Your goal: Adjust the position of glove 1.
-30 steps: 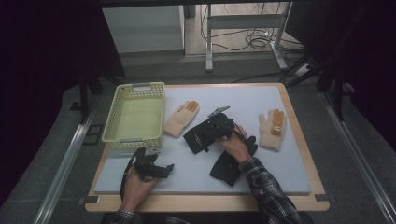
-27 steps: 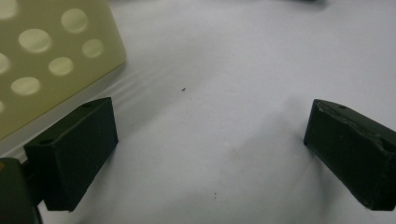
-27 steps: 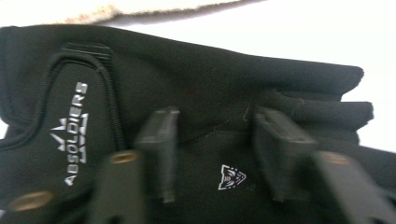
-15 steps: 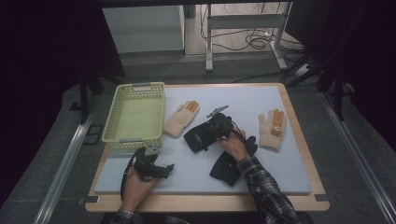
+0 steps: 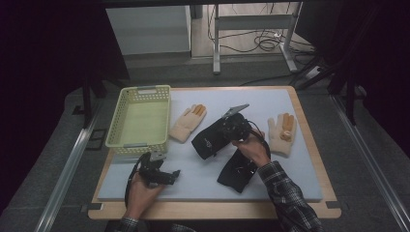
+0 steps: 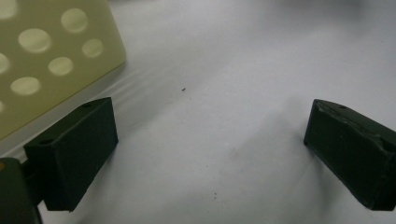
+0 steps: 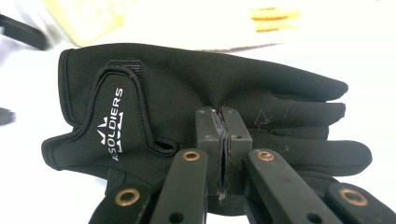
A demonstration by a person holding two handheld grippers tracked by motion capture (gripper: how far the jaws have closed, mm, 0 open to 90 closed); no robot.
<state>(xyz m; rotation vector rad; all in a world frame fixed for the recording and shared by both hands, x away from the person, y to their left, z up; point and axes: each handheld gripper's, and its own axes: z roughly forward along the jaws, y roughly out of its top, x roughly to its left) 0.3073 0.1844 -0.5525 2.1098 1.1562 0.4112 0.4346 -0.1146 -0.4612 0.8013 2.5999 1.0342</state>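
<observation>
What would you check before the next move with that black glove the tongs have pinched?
1. Right tongs shut on the black glove: ok, a fold of fabric sits pinched between the pads.
2. Grip depth: cannot tell; only a small pinch of fabric is caught, so it may slip.
3. Second black glove left flat on the table, not caught along: ok.
4. Basket free to receive a glove: ok, nothing lies inside.
5. Left tongs out of the way: ok, open and resting on the mat beside the basket's corner.
6. Tan gloves apart from the lifted glove: ok.
</observation>
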